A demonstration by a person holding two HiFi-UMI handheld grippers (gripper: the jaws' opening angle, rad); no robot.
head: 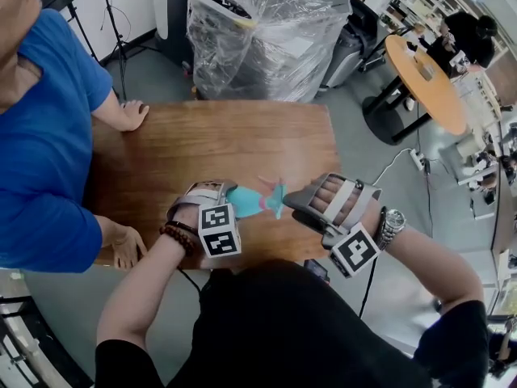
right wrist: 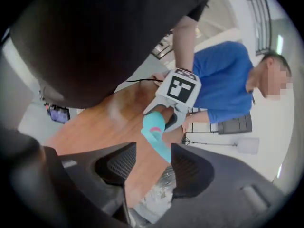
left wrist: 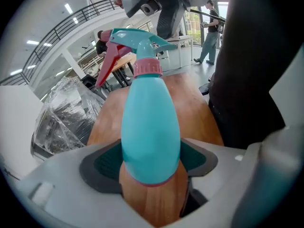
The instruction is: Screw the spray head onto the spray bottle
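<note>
My left gripper (head: pixel 229 199) is shut on a teal spray bottle (head: pixel 246 201), which it holds above the wooden table (head: pixel 210 144) near its front edge. In the left gripper view the bottle (left wrist: pixel 151 127) sits between the two pads. It carries a pink collar (left wrist: pixel 147 68) and a teal spray head (left wrist: pixel 137 39) with a red trigger. My right gripper (head: pixel 292 200) stands open just right of the spray head (head: pixel 279 196). In the right gripper view the head's teal tip (right wrist: pixel 161 147) reaches between the open jaws without touching the pads (right wrist: pixel 190 167).
A person in a blue shirt stands at the table's left with one hand (head: pixel 133 113) on the far edge and the other hand (head: pixel 125 247) at the near edge. A plastic-wrapped machine (head: pixel 258 31) stands behind the table. A round orange table (head: pixel 424 79) is at the far right.
</note>
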